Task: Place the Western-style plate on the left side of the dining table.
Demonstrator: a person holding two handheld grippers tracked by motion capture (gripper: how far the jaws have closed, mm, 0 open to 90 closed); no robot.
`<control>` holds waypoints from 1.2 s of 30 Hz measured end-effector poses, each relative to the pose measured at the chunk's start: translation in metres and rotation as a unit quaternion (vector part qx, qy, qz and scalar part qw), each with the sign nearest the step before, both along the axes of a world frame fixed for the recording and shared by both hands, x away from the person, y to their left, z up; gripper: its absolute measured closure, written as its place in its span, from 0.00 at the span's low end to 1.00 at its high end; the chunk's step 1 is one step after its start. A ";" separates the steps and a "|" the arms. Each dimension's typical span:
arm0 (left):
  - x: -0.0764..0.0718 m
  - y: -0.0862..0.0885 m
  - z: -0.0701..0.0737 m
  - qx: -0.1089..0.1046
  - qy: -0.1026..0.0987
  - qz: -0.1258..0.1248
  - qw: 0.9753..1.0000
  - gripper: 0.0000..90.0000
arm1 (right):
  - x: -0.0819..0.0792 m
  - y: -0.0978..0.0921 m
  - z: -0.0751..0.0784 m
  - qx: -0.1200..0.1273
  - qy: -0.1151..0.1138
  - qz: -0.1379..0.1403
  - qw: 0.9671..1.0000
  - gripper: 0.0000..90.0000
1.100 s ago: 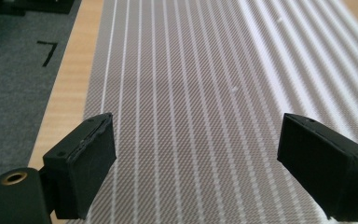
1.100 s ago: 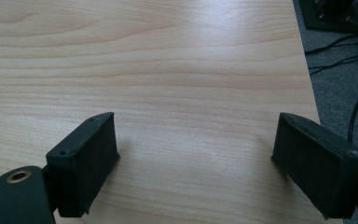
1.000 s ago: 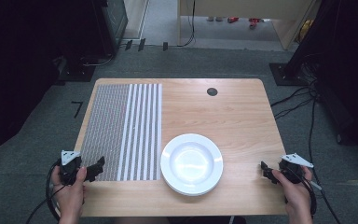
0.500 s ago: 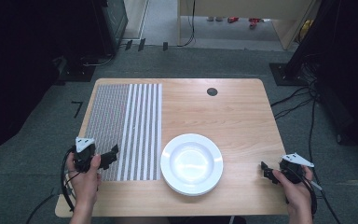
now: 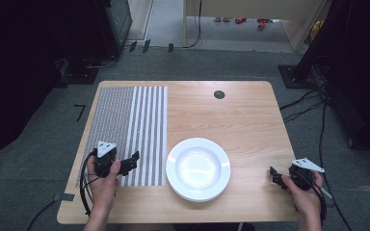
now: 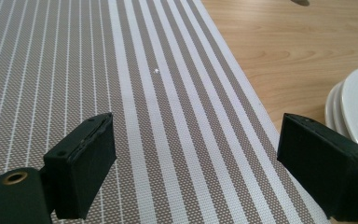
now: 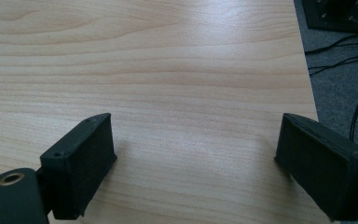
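the left hand-held gripper [image 5: 134, 159] was held low over the near part of the striped placemat [image 5: 139, 120], its jaws spread wide apart with nothing between them. in the left gripper view the same left hand-held gripper [image 6: 196, 163] was seen with the brown and white stripes of the placemat [image 6: 158, 93] running away between the two black jaws. the placemat was laid flat on the left half of the table [image 5: 241, 115], its finer-striped portion toward the table's left edge and its broader white stripes toward the middle. just to the right of the placemat's near corner, white plates [image 5: 198, 168] were stacked; their rims [image 6: 354, 107] were seen at the right edge of the left gripper view, close beside the mat's edge, though touching could not be told. the right hand-held gripper [image 5: 273, 175] was held at the near right corner of the table, well apart from the plates, and its jaws were likewise parted and empty. in the right gripper view the right hand-held gripper [image 7: 196, 163] was seen over bare wood of the table [image 7: 168, 70], with the table's edge and grey floor [image 7: 340, 88] at the right. a small dark round hole [image 5: 219, 94] was seen near the table's far edge.
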State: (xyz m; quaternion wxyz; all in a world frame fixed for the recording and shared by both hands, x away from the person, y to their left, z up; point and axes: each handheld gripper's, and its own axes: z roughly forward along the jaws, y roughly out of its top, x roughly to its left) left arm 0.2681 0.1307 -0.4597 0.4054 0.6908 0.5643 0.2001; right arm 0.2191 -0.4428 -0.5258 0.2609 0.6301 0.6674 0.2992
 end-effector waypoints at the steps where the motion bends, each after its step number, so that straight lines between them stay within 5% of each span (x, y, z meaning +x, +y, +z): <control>1: 0.000 0.000 0.000 0.000 0.000 0.000 1.000 0.13 | 0.000 0.000 0.000 0.000 0.000 0.000 1.000 0.13; 8: -0.002 -0.003 0.000 -0.015 0.002 -0.013 1.000 0.13 | 0.000 0.003 0.000 -0.001 0.002 -0.015 1.000 0.13; 15: -0.004 -0.008 -0.001 -0.019 0.006 -0.028 0.999 0.13 | 0.002 0.007 0.010 0.009 0.068 -0.039 0.997 0.06; 24: -0.006 -0.015 0.000 -0.024 0.008 -0.041 0.999 0.13 | -0.001 0.026 0.031 0.052 0.004 -0.020 0.998 0.06; 36: -0.006 -0.020 -0.002 -0.028 0.013 -0.051 0.998 0.13 | 0.000 0.062 0.049 0.061 -0.032 0.014 0.998 0.09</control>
